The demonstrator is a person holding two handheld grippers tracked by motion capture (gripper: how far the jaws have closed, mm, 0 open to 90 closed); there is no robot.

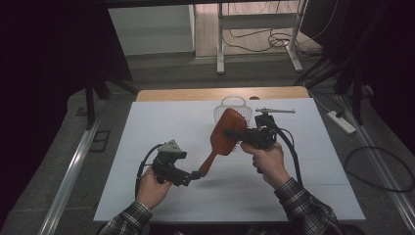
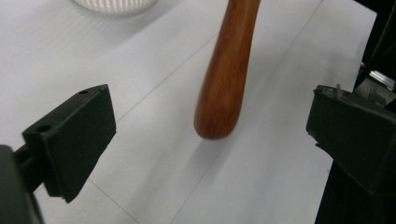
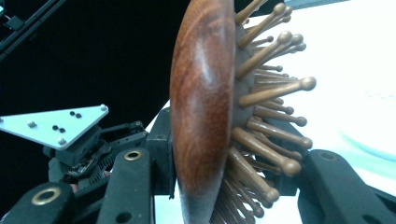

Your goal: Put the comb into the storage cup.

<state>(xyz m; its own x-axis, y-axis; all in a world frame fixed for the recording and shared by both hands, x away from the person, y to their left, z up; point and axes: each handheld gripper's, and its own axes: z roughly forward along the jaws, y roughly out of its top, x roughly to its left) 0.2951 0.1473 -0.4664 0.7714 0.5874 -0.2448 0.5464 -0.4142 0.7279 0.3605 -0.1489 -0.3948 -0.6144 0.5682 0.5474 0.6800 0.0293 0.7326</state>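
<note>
The left gripper [image 1: 188, 177], near the desk's [image 1: 156, 127] front edge, has its jaws spread wide; the rounded tip of the wooden hairbrush's [image 1: 226, 134] handle [image 2: 224, 79] hangs between them, touching neither. Farther in, the right gripper [image 1: 234, 133] is clamped on the brush head, one jaw against the smooth wooden back, the other among the bristles [image 3: 266, 116]. A white basket [image 1: 234, 106] sits by the desk's far edge.
</note>
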